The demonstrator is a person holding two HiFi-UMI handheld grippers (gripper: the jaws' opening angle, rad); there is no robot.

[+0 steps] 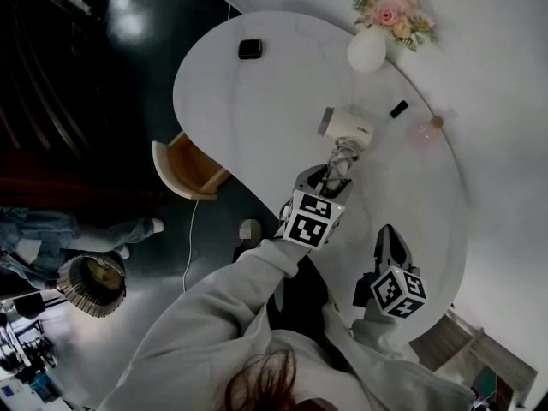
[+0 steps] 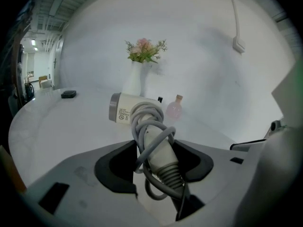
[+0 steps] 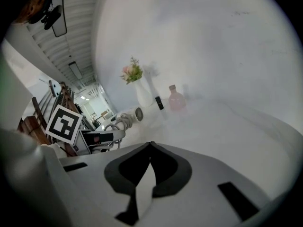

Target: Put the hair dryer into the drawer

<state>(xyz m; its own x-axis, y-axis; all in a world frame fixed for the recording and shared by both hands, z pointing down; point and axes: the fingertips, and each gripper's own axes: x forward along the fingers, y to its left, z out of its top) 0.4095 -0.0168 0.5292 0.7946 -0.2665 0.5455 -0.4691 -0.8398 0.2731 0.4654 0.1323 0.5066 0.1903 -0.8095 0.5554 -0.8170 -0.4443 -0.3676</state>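
Left gripper (image 1: 340, 163) stretched forward and angled down, jaws clamped on the white hair dryer's (image 2: 128, 110) cord-wrapped handle, right gripper (image 1: 390, 234) held back beside it, jaws closed tip to tip.
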